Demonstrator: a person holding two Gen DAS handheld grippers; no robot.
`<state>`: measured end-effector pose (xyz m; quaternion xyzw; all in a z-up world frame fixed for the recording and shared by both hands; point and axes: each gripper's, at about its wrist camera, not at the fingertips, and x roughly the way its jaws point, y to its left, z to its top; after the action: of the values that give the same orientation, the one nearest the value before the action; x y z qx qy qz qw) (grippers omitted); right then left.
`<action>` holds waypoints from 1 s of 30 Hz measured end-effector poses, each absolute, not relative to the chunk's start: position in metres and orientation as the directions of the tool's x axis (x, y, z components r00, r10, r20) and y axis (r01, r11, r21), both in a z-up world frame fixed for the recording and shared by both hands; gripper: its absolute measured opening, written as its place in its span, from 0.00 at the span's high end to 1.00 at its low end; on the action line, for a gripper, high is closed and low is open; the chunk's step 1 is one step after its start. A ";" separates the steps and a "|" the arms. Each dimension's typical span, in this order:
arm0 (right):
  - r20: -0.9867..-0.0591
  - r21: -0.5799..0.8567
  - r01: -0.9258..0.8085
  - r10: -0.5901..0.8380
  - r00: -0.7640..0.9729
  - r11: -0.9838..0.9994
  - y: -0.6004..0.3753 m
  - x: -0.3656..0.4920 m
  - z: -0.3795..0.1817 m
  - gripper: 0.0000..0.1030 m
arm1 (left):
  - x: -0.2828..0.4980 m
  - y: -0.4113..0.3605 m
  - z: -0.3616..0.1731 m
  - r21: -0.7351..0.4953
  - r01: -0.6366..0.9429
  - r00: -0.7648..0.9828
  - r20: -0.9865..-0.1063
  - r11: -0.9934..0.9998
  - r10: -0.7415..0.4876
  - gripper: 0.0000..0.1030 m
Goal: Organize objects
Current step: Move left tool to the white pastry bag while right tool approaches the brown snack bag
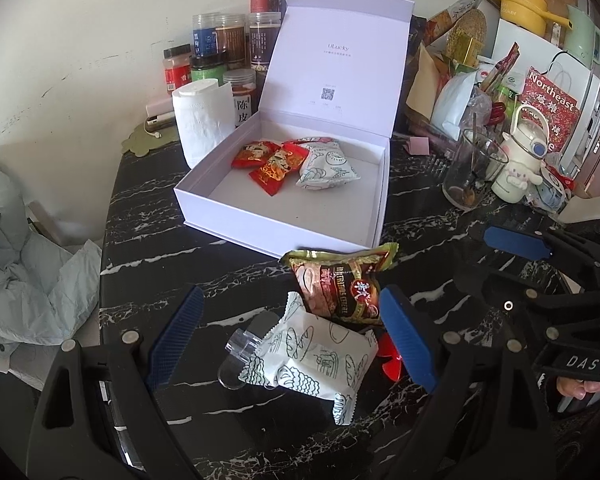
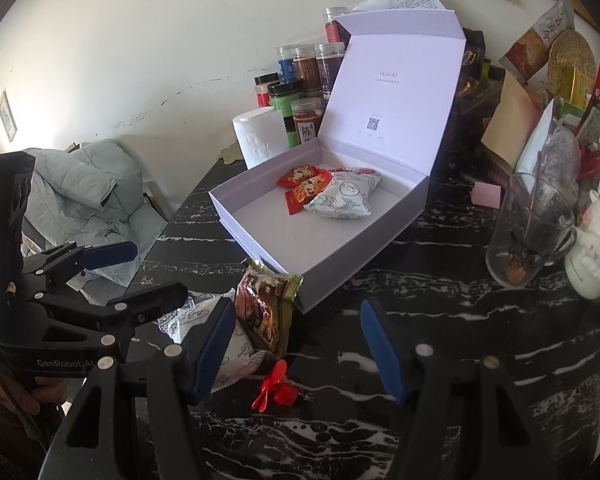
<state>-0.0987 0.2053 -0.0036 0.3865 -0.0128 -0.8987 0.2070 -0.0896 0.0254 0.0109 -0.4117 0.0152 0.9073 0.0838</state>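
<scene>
Between the blue pads of the left gripper [image 1: 296, 340], whose jaws stand wide apart, lies a white snack packet printed with green drawings [image 1: 316, 356], flat on the black marble-patterned table [image 1: 204, 268]; neither pad presses on it. A brown and gold snack packet [image 1: 340, 284] rests just behind, its lower edge overlapping the white one and its right side close to the right-hand pad. A clear plastic clip [image 1: 240, 354] pokes out from under the white packet's left end, and a small red plastic piece [image 1: 390, 360] shows beside the right pad.

To the right, the right gripper [image 2: 298, 350] has its jaws partly open with nothing gripped. Its left pad stands just in front of the white packet [image 2: 236, 356] and close to the brown packet [image 2: 266, 308]; the red piece, fan-shaped from this side [image 2: 274, 390], lies on the table near that pad, in the gap between the fingers.

Just beyond both packets sits a white gift box [image 1: 260, 220] with its lid raised upright. Inside, towards the back, are small red sweet packets [image 1: 270, 162] and another white packet with green drawings [image 1: 326, 168], touching one another.

Left of the box stands a toilet paper roll [image 1: 202, 120], with spice jars [image 1: 228, 48] stacked behind it. Right of the box are a glass mug [image 1: 474, 174] and a white cartoon bottle [image 1: 520, 164]. A pale grey jacket [image 1: 24, 264] lies off the table's left edge.
</scene>
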 end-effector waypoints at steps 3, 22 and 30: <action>-0.700 0.195 0.367 -0.391 -0.598 -0.910 0.205 -0.096 -0.012 0.36 | -0.086 0.030 0.003 -0.048 -0.188 -0.631 -0.759 -0.981 0.158 0.13; -0.755 0.239 0.371 -0.412 -0.510 -0.897 0.201 -0.090 -0.057 0.36 | -0.086 0.033 -0.050 -0.092 -0.231 -0.509 -0.837 -0.968 0.201 0.13; -0.756 0.253 0.401 -0.438 -0.486 -0.881 0.202 -0.085 -0.067 0.36 | -0.086 0.035 -0.057 -0.092 -0.244 -0.514 -0.832 -0.965 0.209 0.13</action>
<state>-0.0850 0.2022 -0.0673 0.4448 -0.0209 -0.8616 0.2435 -0.0864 0.0353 -0.0574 -0.4753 0.0183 0.8699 0.1304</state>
